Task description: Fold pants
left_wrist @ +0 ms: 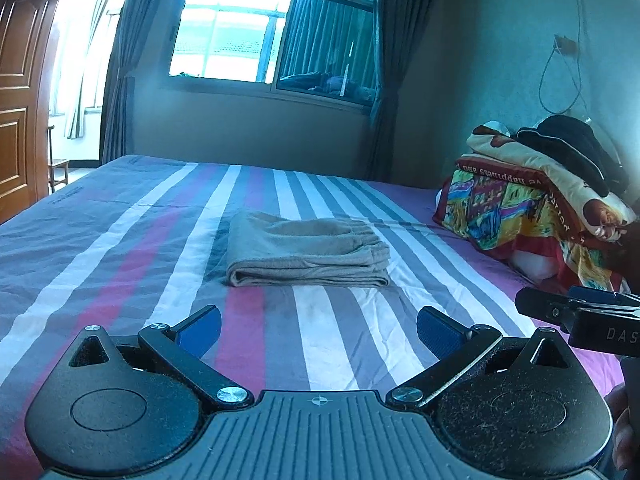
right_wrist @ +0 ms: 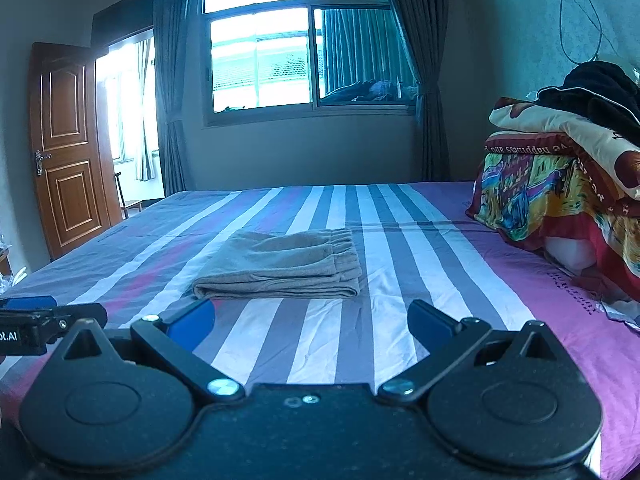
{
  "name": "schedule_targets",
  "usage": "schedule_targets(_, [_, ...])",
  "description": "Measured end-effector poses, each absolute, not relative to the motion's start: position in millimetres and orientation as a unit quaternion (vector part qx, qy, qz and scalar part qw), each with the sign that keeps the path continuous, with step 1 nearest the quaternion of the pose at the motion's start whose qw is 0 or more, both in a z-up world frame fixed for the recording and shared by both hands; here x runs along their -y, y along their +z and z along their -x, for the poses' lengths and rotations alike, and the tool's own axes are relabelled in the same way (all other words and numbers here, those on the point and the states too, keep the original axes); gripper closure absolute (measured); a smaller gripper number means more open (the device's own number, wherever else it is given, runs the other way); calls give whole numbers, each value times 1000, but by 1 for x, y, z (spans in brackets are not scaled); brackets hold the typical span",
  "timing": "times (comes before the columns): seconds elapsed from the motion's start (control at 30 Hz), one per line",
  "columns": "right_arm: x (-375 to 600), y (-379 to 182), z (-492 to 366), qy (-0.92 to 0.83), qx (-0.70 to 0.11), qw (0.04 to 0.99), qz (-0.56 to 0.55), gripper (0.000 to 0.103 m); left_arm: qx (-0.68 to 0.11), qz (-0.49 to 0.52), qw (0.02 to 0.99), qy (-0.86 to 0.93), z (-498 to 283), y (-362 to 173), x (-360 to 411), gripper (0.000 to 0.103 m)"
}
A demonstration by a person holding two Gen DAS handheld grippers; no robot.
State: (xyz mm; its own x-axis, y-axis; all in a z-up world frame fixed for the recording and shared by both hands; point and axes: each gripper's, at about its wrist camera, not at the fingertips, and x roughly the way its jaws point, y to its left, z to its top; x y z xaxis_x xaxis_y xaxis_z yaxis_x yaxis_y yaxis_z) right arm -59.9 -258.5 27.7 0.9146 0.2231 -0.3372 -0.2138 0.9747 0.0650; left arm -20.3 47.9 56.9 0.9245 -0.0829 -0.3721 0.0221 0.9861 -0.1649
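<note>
**Folded pants on striped bed, both grippers clear**

Room: bedroom. Window [right_wrist: 308, 52] in the far wall, dark curtains [right_wrist: 416, 60] at both sides. Wooden door [right_wrist: 68, 144] stands open at left, bright doorway beside it. Cable [left_wrist: 560, 80] hangs down the right wall.

Bed [right_wrist: 420, 264]: fills most of both views, sheet striped grey, white and purple, lightly creased. Far edge runs below the window wall; left edge lies near the door.

Bedding pile [right_wrist: 560, 184]: stacked at the bed's right side, colourful quilts with a black garment [right_wrist: 592, 88] on top. Well apart from the pants.

Pants [left_wrist: 308, 252]: tan, folded into a compact rectangle, lying flat mid-bed, waistband toward the right. Bare sheet on all sides, broad strip between them and the grippers.

Left gripper [left_wrist: 319, 330]: jaws wide, nothing between them, above the near sheet, short of the pants.

Right gripper [right_wrist: 311, 326]: jaws wide, holding nothing, just beside the left one; each shows at the edge of the other's view.
</note>
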Motion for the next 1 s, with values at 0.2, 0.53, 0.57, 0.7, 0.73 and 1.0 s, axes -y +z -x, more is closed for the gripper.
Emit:
schedule_targets(0.2, [255,28,62,114,-173,978,-12,0,-197,82,977,-31,19,57,-49,0])
schedule_targets(0.53, [255,29,64,117,-168,979,-8,0,-197,80,976,-35,22,56,-49,0])
schedule_targets(0.57, [256,29,64,117,-167,979,-9,0,-197,80,976,-34,22,56,-49,0])
schedule_targets(0.7, [256,29,64,117,-167,979,-11,0,-199,80,976,-35,21,56,-49,0])
schedule_targets(0.73, [257,29,64,117,-168,979,-12,0,-199,79,976,-35,21,56,-50,0])
schedule_targets(1.0, [256,28,64,116,-171,978,-12,0,-197,78,977,-32,21,55,-50,0])
